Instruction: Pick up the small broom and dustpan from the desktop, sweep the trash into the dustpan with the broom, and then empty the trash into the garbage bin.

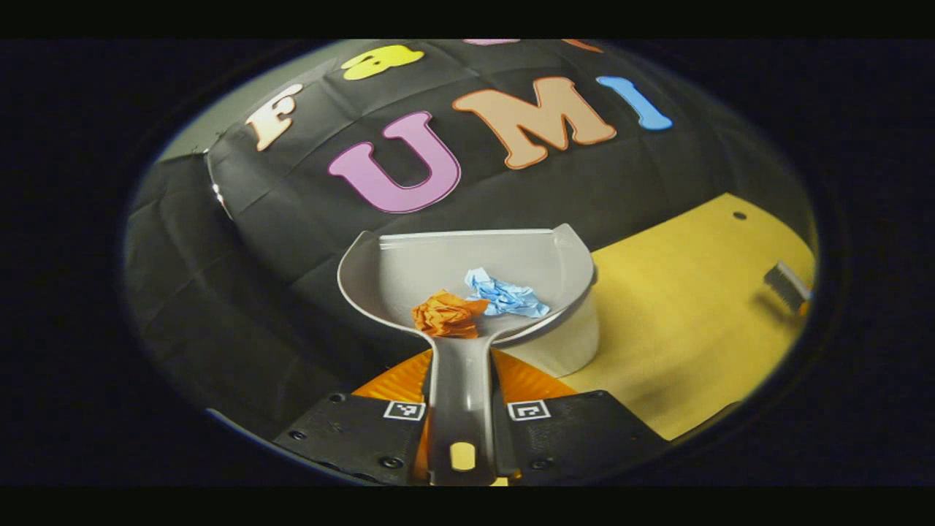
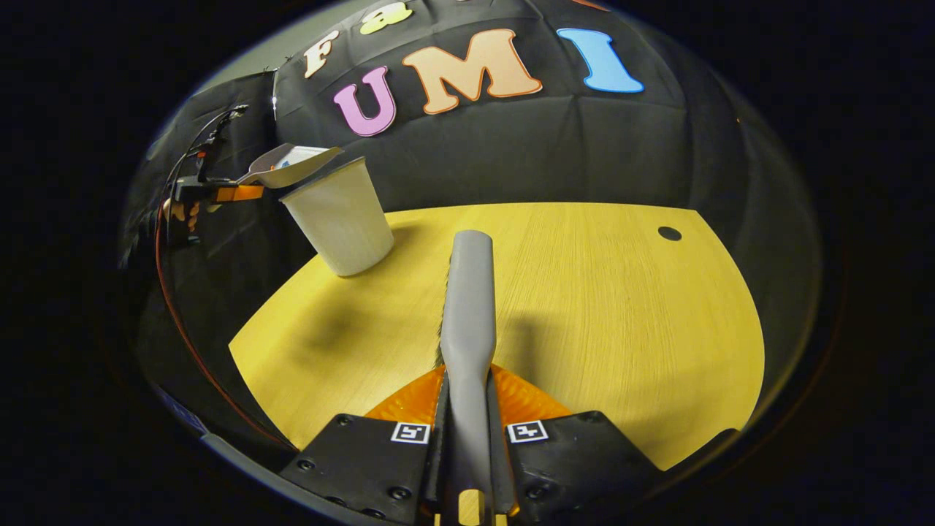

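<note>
Between left hand-held gripper [image 1: 462,431] fingers: apparently dustpan [image 1: 467,281] handle.

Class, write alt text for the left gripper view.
A grey dustpan, its handle clamped between the left gripper's fingers, holds crumpled orange paper and blue paper above a white bin on a yellow desktop. A small broom shows at far right.

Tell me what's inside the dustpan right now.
The dustpan holds an orange paper wad and a blue paper wad. Anything beneath them is hidden.
</note>
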